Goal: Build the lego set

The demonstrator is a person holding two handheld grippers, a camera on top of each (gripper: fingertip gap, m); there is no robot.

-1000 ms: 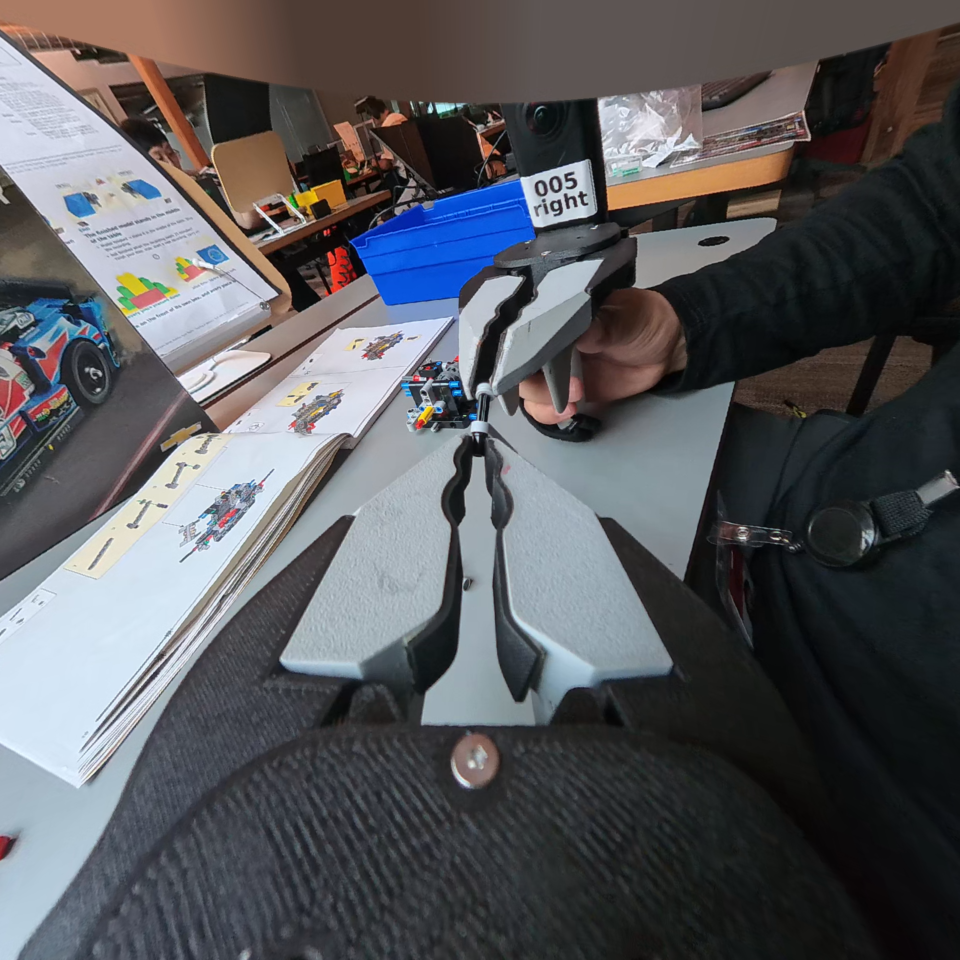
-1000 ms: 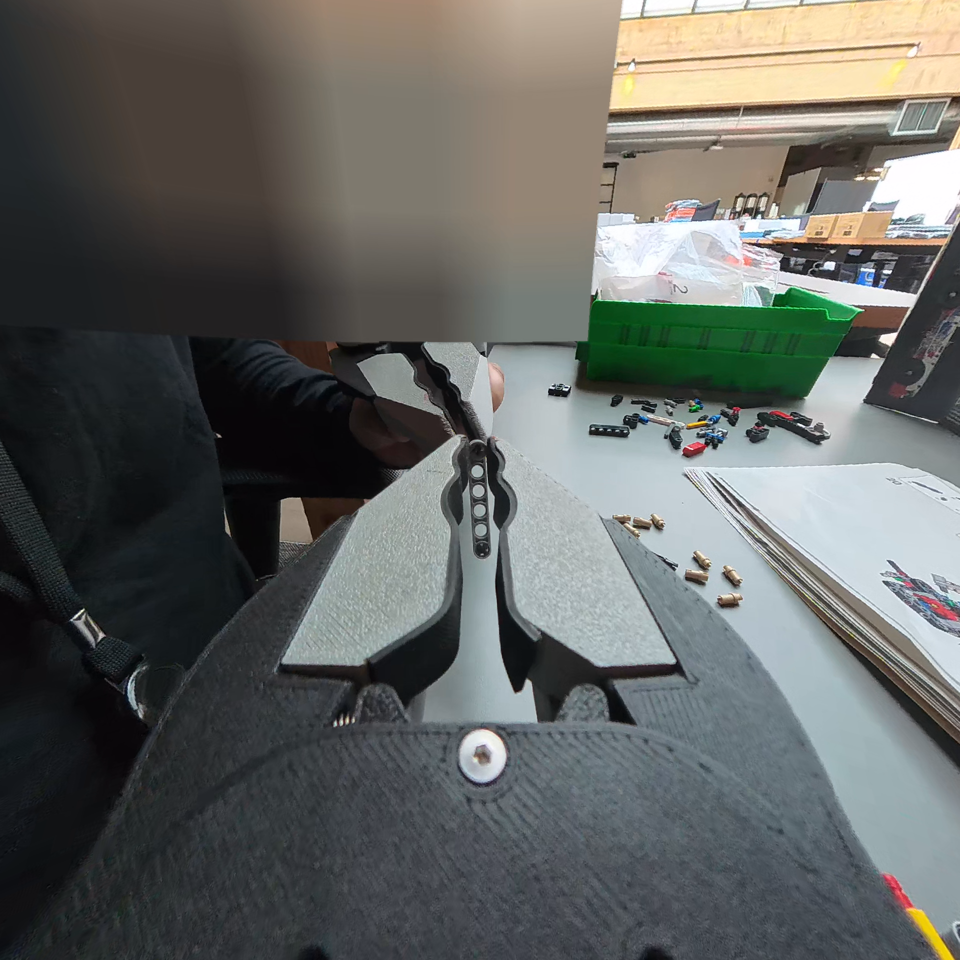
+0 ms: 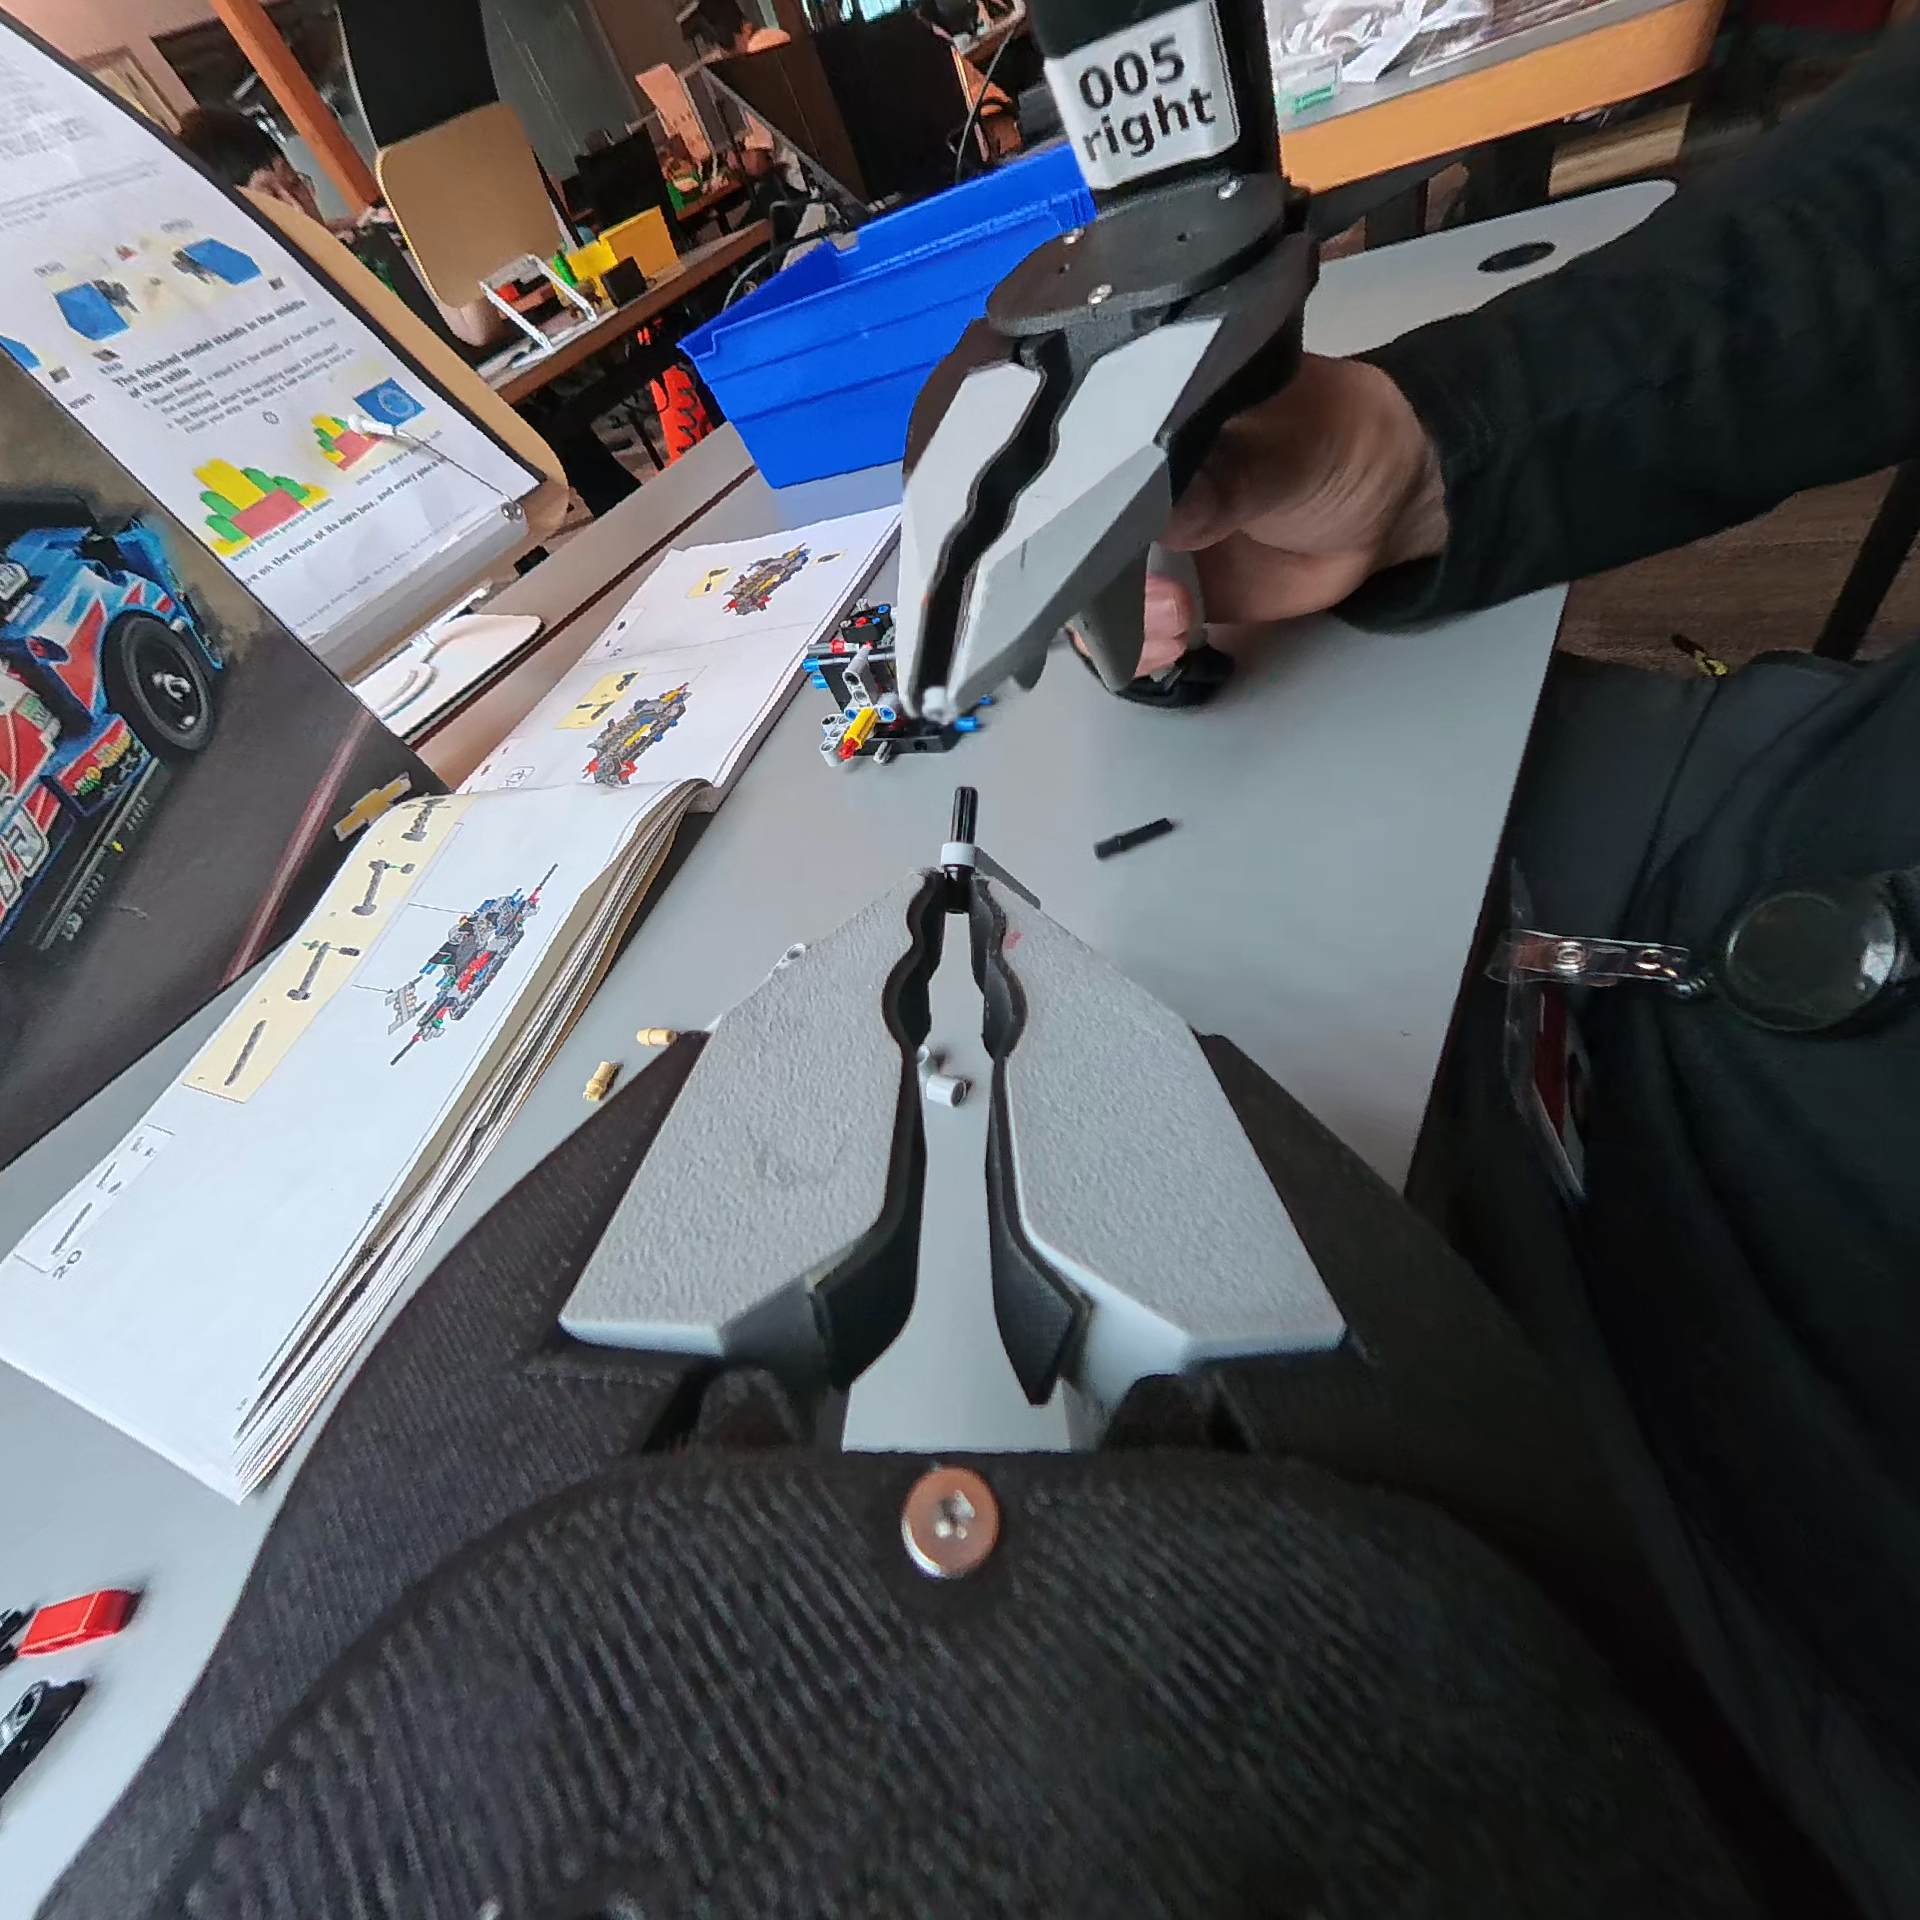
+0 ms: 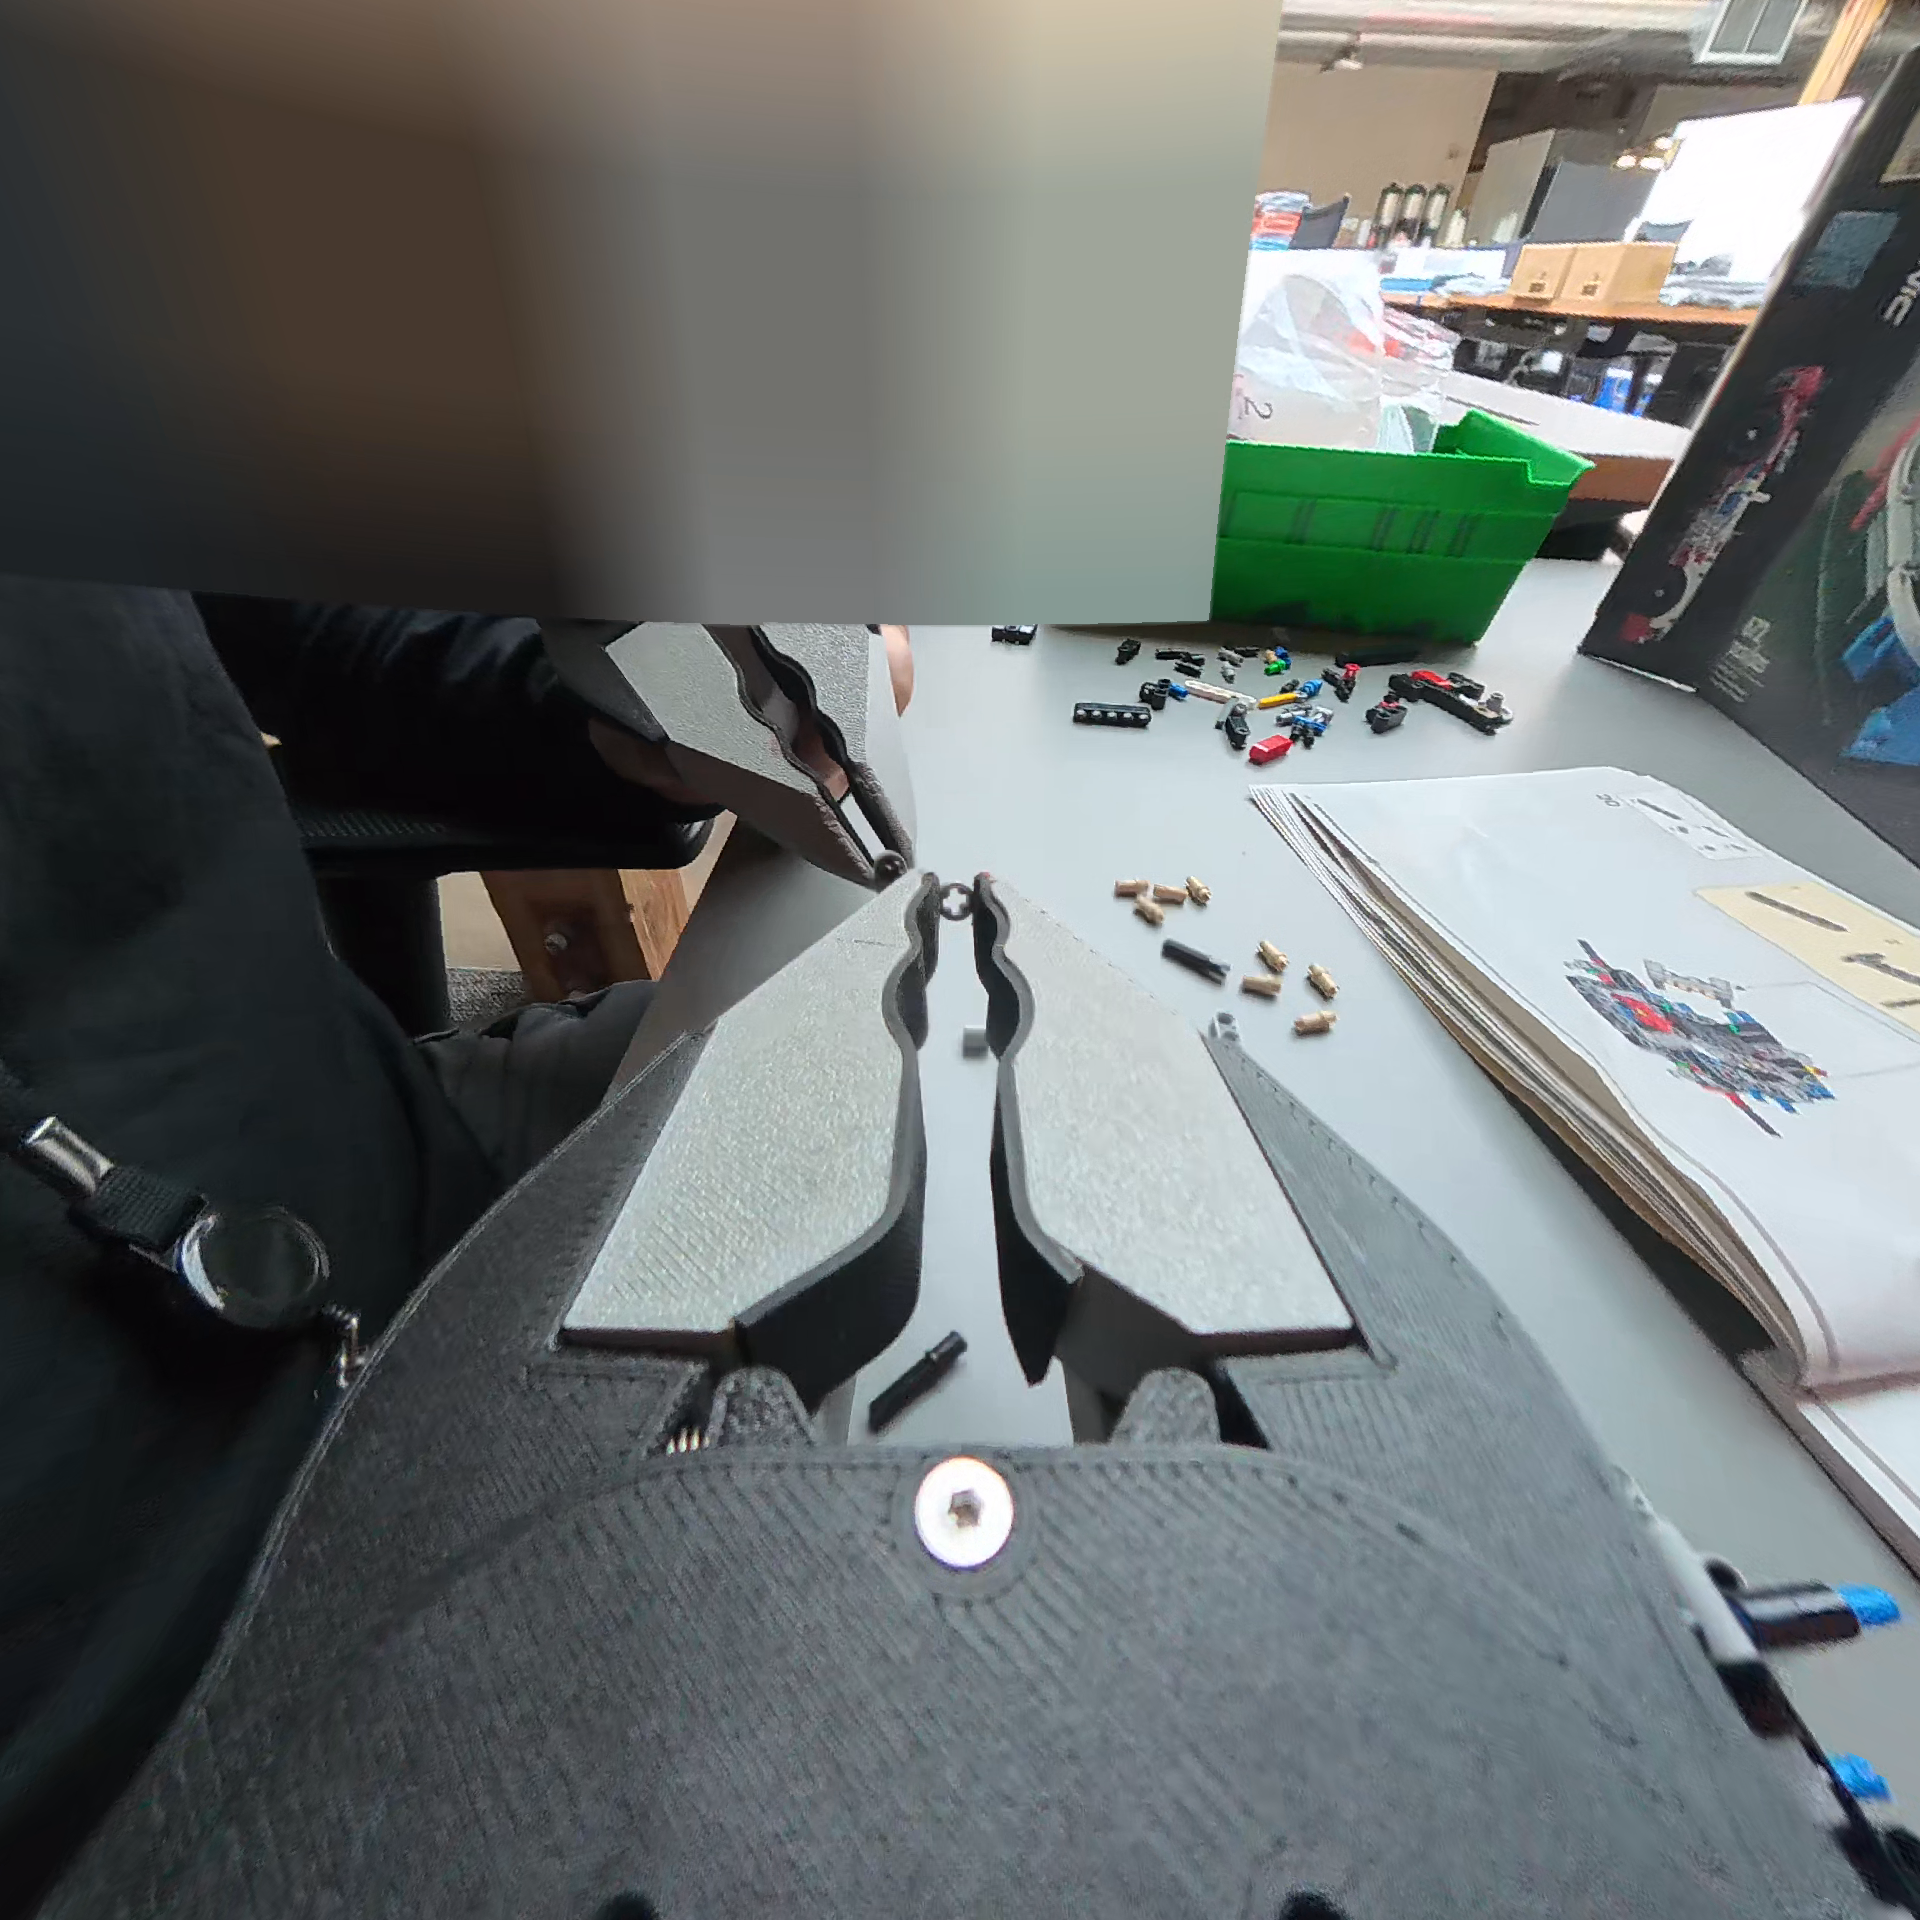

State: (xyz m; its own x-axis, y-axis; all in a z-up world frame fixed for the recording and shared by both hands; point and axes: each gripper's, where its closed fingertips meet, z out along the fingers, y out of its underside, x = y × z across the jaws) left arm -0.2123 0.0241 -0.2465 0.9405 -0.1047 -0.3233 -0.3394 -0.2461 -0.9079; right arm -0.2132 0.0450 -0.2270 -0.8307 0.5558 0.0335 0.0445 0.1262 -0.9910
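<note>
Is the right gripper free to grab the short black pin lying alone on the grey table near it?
Probably not yet. Bare grey table surrounds the short black pin, but the right gripper is shut on a small grey ring and must release it first.

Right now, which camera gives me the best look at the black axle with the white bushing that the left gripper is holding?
The left wrist view: the black axle sticks out from the left gripper tips, white bushing clearly visible against the table. In the right wrist view, only a dark end shows at the left gripper's tips, bushing hidden.
</note>
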